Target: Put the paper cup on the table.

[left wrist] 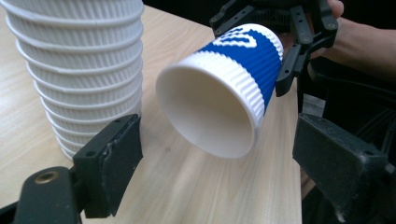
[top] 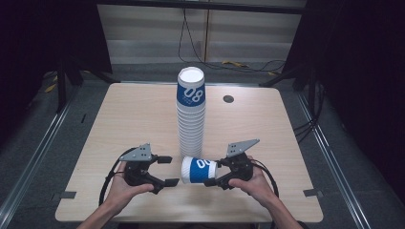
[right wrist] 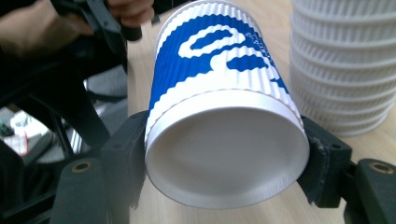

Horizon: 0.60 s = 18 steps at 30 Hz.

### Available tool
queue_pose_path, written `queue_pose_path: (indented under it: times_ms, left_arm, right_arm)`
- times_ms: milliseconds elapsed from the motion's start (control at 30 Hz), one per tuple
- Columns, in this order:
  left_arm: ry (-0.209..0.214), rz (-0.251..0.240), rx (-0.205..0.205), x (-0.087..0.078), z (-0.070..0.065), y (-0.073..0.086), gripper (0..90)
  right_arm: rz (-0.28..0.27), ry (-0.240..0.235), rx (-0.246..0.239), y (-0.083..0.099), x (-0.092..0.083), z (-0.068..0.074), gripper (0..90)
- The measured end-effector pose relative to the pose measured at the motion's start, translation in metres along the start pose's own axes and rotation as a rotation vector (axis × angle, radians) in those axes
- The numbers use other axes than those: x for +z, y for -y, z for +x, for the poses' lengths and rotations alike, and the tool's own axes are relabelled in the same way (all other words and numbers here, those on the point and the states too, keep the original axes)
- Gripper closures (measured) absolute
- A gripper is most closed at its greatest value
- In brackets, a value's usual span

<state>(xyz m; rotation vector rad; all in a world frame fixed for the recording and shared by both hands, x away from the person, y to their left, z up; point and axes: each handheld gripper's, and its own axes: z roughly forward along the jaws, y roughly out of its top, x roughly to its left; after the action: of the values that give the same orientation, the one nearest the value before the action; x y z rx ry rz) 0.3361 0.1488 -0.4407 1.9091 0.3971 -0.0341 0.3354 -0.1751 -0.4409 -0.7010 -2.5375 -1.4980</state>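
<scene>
A tall stack of white ribbed paper cups, topped by a blue-sleeved one, stands upside down mid-table. In front of it a single blue-and-white cup is held on its side just above the table. My right gripper is shut on it near its base, one jaw on each side. The cup's open mouth faces my left gripper. That gripper stands open just left of the cup, with nothing between its jaws. The stack stands to its left.
The light wooden table has a round cable hole at the back right. The cup stack rises close beside the held cup. Bare wood lies to either side. Dark curtains and floor cables surround the table.
</scene>
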Motion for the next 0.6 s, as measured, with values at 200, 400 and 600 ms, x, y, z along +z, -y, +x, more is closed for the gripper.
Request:
queue_pose_path:
  times_ms: [200, 400, 600]
  left_arm:
    - [0.017, -0.016, 0.013, -0.0017, -0.0025, -0.0015, 15.6]
    - [0.013, -0.045, 0.005, -0.001, -0.0035, -0.0029, 15.7]
    - [-0.007, -0.077, -0.013, -0.0011, -0.0026, -0.0057, 16.0]
  right_arm:
    - [-0.064, -0.01, -0.021, 0.0019, 0.0015, -0.0012, 28.8]
    - [-0.109, -0.025, -0.044, 0.0019, 0.0045, 0.0011, 28.8]
    - [-0.152, 0.008, -0.03, 0.0056, 0.0061, -0.0013, 28.8]
